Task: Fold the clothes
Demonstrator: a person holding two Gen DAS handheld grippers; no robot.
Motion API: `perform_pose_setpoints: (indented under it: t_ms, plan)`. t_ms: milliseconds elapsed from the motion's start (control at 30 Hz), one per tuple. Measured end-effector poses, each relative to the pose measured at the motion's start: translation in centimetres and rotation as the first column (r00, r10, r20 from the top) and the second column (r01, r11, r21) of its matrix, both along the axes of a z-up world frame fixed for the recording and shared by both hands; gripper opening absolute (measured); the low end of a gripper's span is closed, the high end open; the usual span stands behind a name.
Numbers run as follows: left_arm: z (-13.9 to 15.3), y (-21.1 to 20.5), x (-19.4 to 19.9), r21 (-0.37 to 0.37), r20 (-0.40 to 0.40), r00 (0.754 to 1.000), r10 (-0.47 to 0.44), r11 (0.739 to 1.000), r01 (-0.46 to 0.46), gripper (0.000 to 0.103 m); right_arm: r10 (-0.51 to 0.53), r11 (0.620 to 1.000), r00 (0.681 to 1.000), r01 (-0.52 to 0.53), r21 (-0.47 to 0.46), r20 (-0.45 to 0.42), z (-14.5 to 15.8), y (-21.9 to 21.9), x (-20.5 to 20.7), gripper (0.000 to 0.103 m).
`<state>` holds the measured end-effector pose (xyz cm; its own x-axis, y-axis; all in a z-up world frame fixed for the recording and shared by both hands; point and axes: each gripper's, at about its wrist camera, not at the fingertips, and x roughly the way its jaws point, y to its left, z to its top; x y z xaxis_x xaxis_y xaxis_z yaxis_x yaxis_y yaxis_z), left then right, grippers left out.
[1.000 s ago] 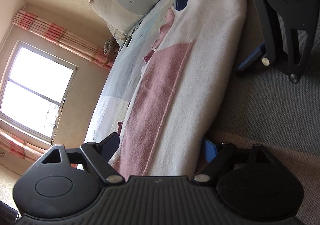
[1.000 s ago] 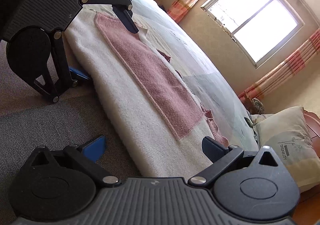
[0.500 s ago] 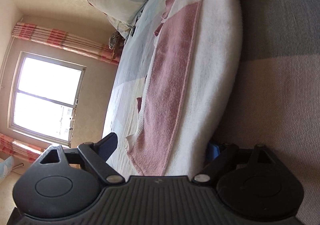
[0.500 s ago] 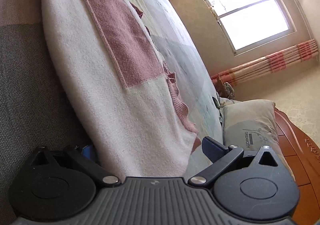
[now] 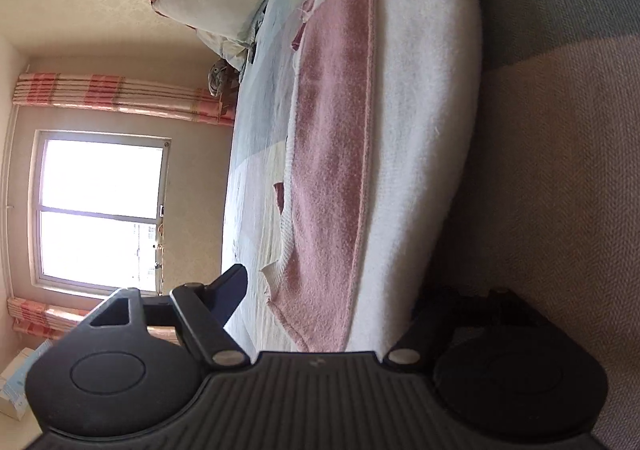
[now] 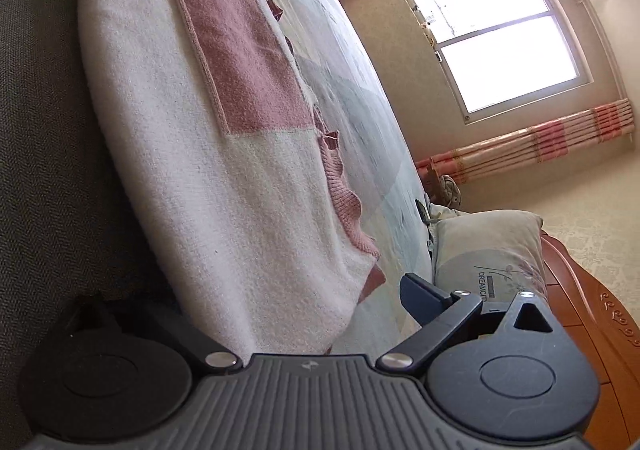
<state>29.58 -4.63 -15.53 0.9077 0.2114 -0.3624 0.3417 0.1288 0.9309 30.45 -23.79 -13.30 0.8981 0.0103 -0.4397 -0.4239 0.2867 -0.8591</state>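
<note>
A folded knit garment, white with a pink panel, lies along the bed's edge, and the right wrist view shows it lengthwise too. My left gripper straddles one end of it. Its jaws are closing, and the visible finger stands clear of the hem; the other finger is hidden in shadow under the fold. My right gripper straddles the opposite end, jaws closing as well. One finger hovers beside the cloth without touching; the other is lost in the dark below.
The garment rests on a pale blue bed sheet over a grey-brown woven bed side. A printed pillow and a wooden headboard lie past the right gripper. A bright window with striped curtains faces the bed.
Both grippers slid outward along the garment to its two ends and rolled; each has left the other's view. The left jaws have narrowed around the cloth.
</note>
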Motion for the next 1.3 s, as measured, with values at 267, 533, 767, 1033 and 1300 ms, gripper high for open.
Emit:
perform_pose_setpoints:
  t_ms: [267,533,767,1033,1300]
  plan:
    - [-2.0,-0.5,-0.3,-0.023,-0.045,0.999,0.009,1.0,-0.01,0.006,0.083,0.994,0.997,-0.083,-0.073,-0.01,-1.8,2.2,0.9,0.058]
    - [-1.7,-0.2,0.7,-0.046,-0.048,0.999,0.012,0.999,-0.014,0.007,0.137,0.976,0.99,-0.138,-0.169,-0.017,-3.9,3.2,1.1,0.015]
    - [-1.1,0.4,1.1,-0.071,-0.012,0.998,0.057,0.996,-0.057,0.023,0.142,0.971,0.99,-0.134,-0.197,0.025,-4.2,3.7,1.8,0.016]
    - [-1.7,0.2,2.0,-0.064,-0.01,0.999,0.049,0.997,-0.049,0.013,0.137,0.968,0.99,-0.129,-0.213,0.019,-4.2,4.1,2.7,0.016]
    - [-1.8,0.0,2.9,-0.07,-0.027,0.998,0.054,0.996,-0.055,0.005,0.119,0.97,0.993,-0.113,-0.214,0.017,-4.5,4.1,3.0,0.015]
